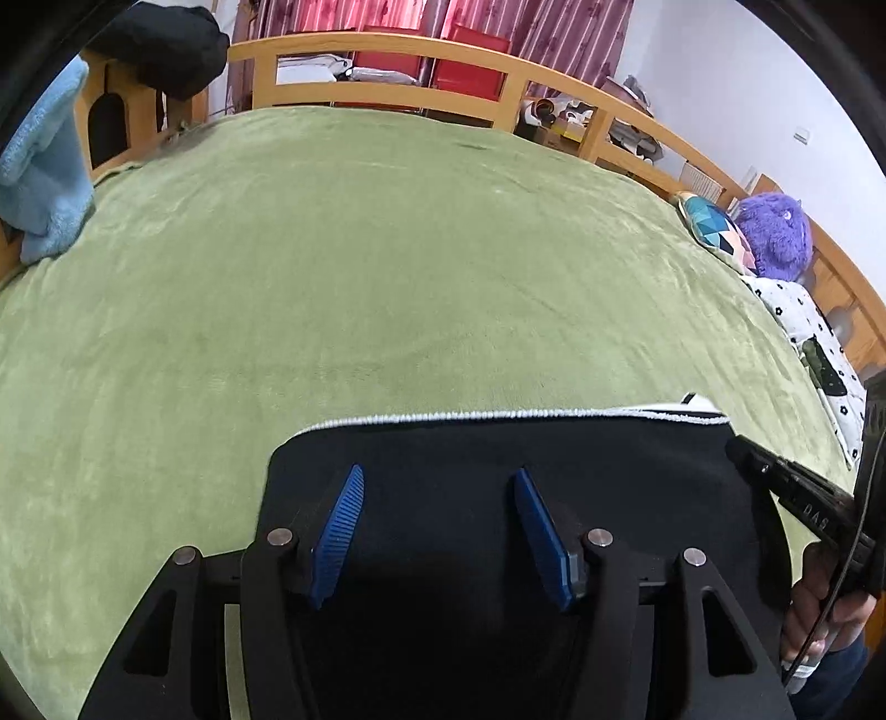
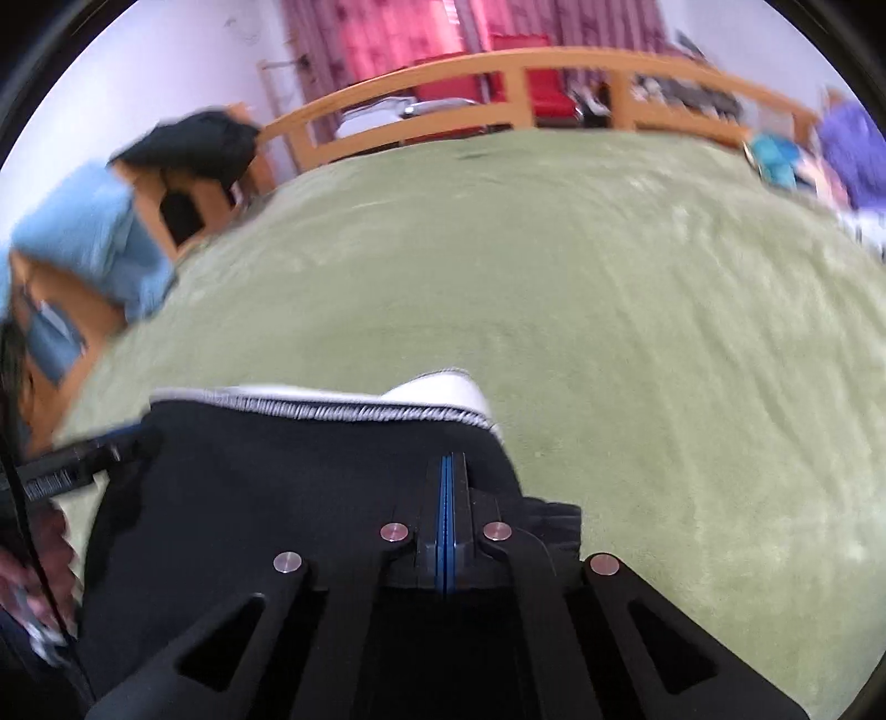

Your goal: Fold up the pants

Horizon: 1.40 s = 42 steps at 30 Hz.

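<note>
Green blanket [image 1: 387, 277]: black pants [image 1: 498, 459] lie crosswise, white-edged hem facing headboard [image 1: 387, 50].

Left gripper [image 1: 440, 482]: black frame, ribbed blue pads [image 1: 339, 531], silver screws. Right gripper [image 2: 446, 459]: same build, black cable alongside.

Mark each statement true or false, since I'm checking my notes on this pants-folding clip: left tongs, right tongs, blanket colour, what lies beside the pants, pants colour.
1. The left tongs stand open. True.
2. The right tongs stand wide apart. False: their blue pads meet, shut.
3. The blanket is green. True.
4. A red towel lies beside the pants. False: only blanket surrounds them; a blue cloth hangs at the bed's edge.
5. The pants are dark with a white edge. True.
</note>
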Available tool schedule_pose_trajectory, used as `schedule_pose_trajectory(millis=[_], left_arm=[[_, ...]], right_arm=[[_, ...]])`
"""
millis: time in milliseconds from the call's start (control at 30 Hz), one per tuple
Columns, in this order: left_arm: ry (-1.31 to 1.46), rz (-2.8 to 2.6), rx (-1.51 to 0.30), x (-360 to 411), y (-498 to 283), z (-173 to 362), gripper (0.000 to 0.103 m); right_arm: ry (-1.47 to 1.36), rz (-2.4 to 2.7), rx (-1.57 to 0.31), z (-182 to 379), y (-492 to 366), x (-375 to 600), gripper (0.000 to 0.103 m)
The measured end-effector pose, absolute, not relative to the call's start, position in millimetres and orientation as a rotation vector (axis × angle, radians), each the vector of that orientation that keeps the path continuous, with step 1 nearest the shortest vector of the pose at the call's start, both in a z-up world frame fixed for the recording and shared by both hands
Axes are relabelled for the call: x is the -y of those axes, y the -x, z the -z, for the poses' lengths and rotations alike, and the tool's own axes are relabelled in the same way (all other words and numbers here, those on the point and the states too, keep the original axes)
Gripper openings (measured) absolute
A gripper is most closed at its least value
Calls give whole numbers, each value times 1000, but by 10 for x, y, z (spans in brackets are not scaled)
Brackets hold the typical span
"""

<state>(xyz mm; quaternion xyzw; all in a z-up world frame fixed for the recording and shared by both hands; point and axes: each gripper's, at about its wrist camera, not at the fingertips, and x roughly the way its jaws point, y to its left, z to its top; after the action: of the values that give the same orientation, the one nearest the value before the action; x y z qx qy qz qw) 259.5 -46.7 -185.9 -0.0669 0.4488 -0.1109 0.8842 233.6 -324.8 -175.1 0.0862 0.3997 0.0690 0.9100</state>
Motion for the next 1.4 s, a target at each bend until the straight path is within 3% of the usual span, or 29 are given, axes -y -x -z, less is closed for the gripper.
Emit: schedule_pose_trajectory(millis=[267,333,367,400,700,833,900,967,1200,1233,1333,1400], left_arm=[[104,194,-932,411,-2381,1682,56],[76,202,-928,401,-2140,1560,56],[78,208,-929,384,-2086,1528,57],[90,214,-934,364,-1959,1494,58],[118,178,-1028,191,-1122,1857,62],[197,216,-981,-72,-783,1713,62],[210,266,-980,-100,-596,1701,64],[198,332,-992,-18,-441,1770,65],[27,257,-971,328,-276,2149,73],[44,233,-948,290,-289,2140,73],[155,283,-820,58,-274,1943,56],[156,280,-757,-7,-307,1825,50]], right_arm=[[-171,-101,-799,1606,-2130,3269,2],[-195,-94,-796,1506,-1965,3306,24],[-197,-111,-788,1451,-1869,3312,42],[-199,-119,-775,1407,-1767,3305,45],[-122,-52,-909,1723,-1009,3249,49],[-186,-40,-829,1466,-746,3367,46],[-204,-33,-810,1401,-601,3384,55],[-240,-23,-827,1432,-530,3385,58],[-269,11,-924,1692,-656,3280,59],[-283,3,-924,1731,-653,3300,59],[-332,-25,-924,1797,-675,3377,59],[-362,-40,-925,1824,-688,3425,59]])
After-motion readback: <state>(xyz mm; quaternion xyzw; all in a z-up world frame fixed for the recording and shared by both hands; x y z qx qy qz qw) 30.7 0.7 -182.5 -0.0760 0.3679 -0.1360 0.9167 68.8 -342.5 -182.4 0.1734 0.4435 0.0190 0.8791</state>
